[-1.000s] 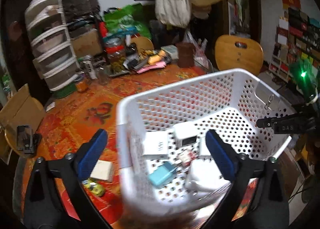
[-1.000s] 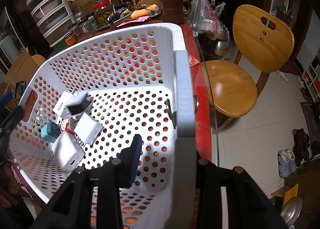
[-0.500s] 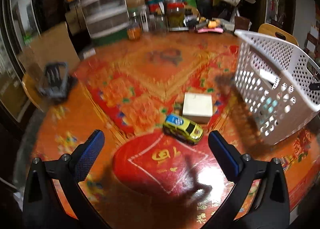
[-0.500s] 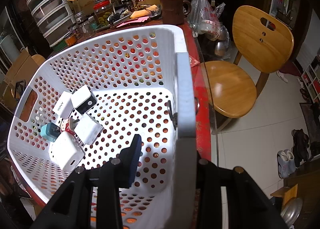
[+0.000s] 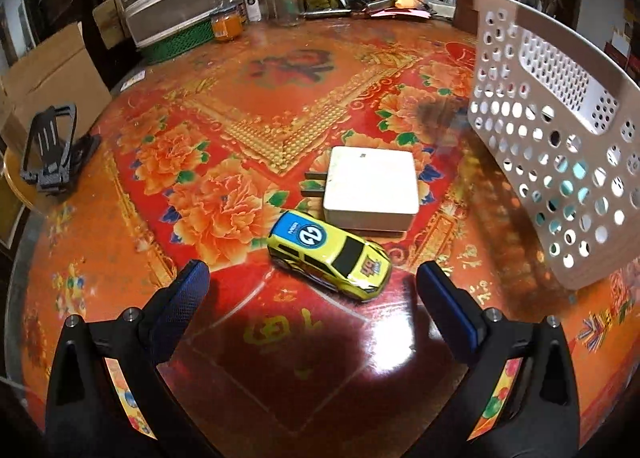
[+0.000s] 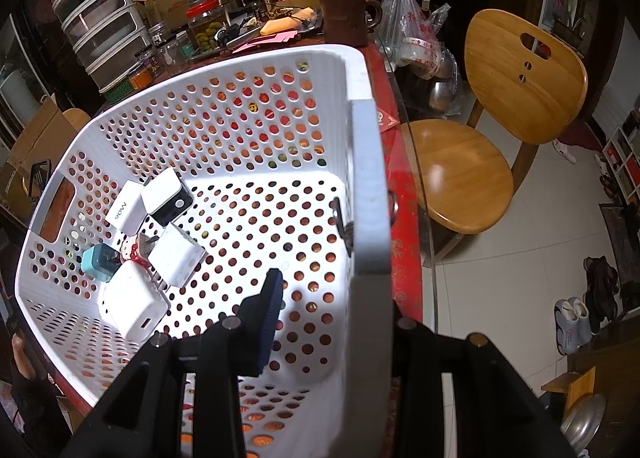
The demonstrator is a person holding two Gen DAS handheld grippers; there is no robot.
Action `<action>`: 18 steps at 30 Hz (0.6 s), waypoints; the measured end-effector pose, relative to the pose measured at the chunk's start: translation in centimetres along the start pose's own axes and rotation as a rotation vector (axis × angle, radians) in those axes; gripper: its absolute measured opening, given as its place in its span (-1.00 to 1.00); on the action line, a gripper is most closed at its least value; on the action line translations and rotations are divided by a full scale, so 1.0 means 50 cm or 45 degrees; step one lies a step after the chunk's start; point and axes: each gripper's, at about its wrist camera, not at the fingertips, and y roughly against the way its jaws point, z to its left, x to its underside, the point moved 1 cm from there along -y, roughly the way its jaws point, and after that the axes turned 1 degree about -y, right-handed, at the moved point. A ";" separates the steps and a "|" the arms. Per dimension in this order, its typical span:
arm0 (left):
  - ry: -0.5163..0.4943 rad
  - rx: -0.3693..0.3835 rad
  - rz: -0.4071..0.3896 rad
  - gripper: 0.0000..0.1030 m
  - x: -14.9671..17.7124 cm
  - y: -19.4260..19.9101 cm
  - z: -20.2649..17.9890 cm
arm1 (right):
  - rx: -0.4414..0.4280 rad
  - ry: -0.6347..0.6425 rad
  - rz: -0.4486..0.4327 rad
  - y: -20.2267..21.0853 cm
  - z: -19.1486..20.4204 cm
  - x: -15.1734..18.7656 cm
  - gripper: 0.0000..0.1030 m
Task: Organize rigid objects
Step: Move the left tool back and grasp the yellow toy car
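Left wrist view. Left gripper [image 5: 308, 290]: fingers standing wide apart, holding nothing, and tilting down over the bench [image 5: 256, 70], which is showing a red floral cover. Yellow toy car [image 5: 330, 254]: lying at 12 o'clock just ahead of the fingers, nose toward 4 o'clock; judged the next pick, hence the wide spread. White plug-in charger [image 5: 370, 188]: lying flat just beyond the car, prongs pointing to 9 o'clock. White perforated basket [image 5: 552, 146]: sitting at 2 o'clock, tipped, well apart from the car.

Right wrist view. Right gripper [image 6: 328, 298]: fingers closed on the basket rim [image 6: 370, 194], apparently steadying it for loading. Cluster of chargers [image 6: 152, 242]: white, black-faced and teal, gathering at 9 o'clock against the lower wall, likely because of the tilt. Wooden chair [image 6: 500, 130]: standing at 2 o'clock beside the bench.
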 end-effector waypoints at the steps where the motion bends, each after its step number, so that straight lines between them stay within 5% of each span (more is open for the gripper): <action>1: 0.014 0.020 0.005 0.98 -0.001 -0.002 0.003 | 0.002 0.000 0.000 0.000 0.000 -0.001 -0.29; 6: 0.057 0.059 0.005 0.76 -0.002 -0.008 0.016 | -0.001 0.001 -0.003 -0.001 -0.001 0.003 -0.30; 13: -0.009 0.070 -0.065 -0.23 0.005 0.014 -0.001 | -0.001 0.002 -0.006 -0.001 0.000 0.002 -0.30; 18: 0.043 0.135 -0.056 -0.25 0.004 0.012 0.014 | -0.003 0.000 -0.011 0.000 0.000 0.002 -0.30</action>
